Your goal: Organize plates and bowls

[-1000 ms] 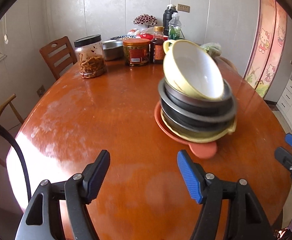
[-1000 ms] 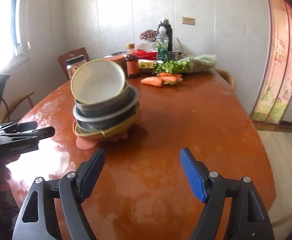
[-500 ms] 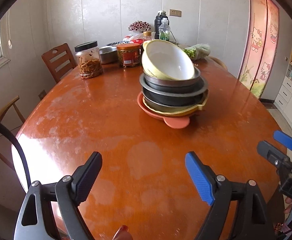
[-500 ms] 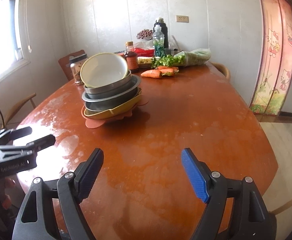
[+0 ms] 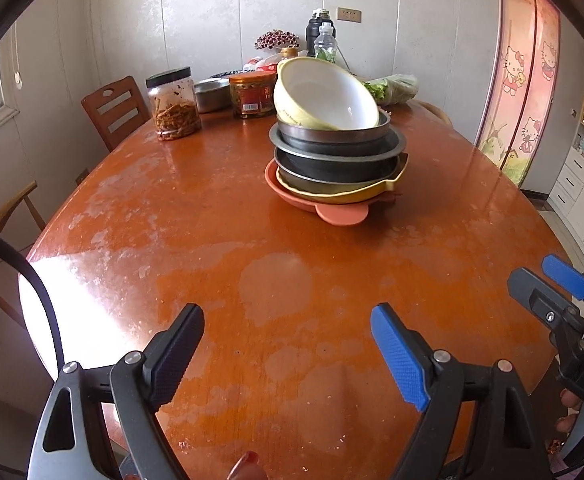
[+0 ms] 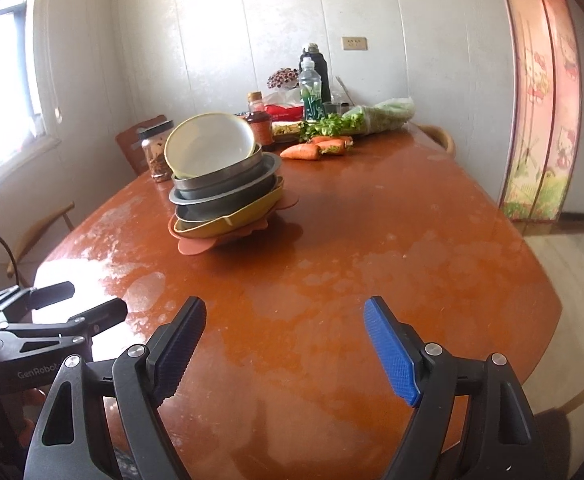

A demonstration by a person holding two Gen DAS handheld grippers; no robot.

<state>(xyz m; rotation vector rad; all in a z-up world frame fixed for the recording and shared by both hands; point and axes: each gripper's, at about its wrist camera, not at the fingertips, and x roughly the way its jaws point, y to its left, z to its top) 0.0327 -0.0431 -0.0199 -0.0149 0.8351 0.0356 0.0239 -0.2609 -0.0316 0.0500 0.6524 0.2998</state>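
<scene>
Stack of dishes (image 5: 337, 148) stands mid-tabletop (image 5: 212, 240), well apart from both tools. From the bottom up: a salmon-pink plate (image 5: 341, 213) with a tab handle, a yellow dish (image 5: 371, 194), dark metal pans (image 5: 335, 160), and on top a cream bowl (image 5: 325, 98) tilted to one side, not seated flat. From the right wrist view the same stack (image 6: 224, 192) leans visibly, with the bowl (image 6: 212, 146) tipped toward the camera.

Left hand-held gripper (image 5: 288, 354): jaws spread wide, nothing between them, pads over bare tabletop, touching nothing. Right hand-held gripper (image 6: 284, 346): likewise wide, empty, clear of the wood. Each tool also shows at the edge of the other's view.

Judgement: nesting looks largely done; both tools are empty and off the pile. It reads as either the end of a placement or a pause before correcting the top bowl. I cannot tell which.

If the bowl is to be straightened, the next move calls for an approach to its raised rim, a light pinch on the wall, and a level reseat inside the pan below. Risk: a push on the tilted bowl may slide it off the metal.

Jars, bottles and carrots (image 6: 315, 148) at the far end are not involved.
</scene>
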